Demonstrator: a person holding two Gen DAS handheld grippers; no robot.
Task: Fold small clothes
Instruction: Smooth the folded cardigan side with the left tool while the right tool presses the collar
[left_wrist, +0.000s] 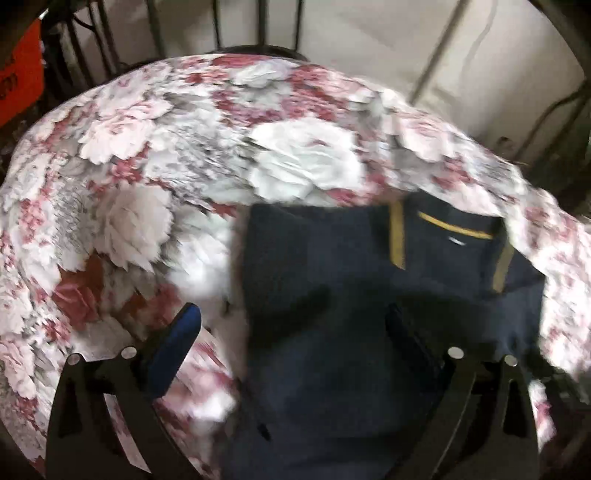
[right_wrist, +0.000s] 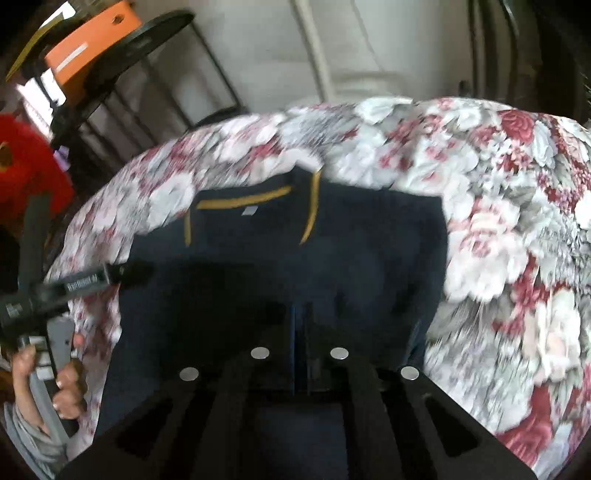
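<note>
Right gripper (right_wrist: 303, 325) jaws pressed together over the navy shirt (right_wrist: 280, 266); pinched cloth cannot be confirmed. Left gripper (left_wrist: 295, 325) spread wide, shirt lying under and ahead of it. Floral tablecloth (left_wrist: 155, 155) seen beyond.

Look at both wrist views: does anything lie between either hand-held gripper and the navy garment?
Nothing visible does. The navy garment lies on the floral cloth, directly under the open left hand-held gripper and the shut right hand-held gripper.
</note>
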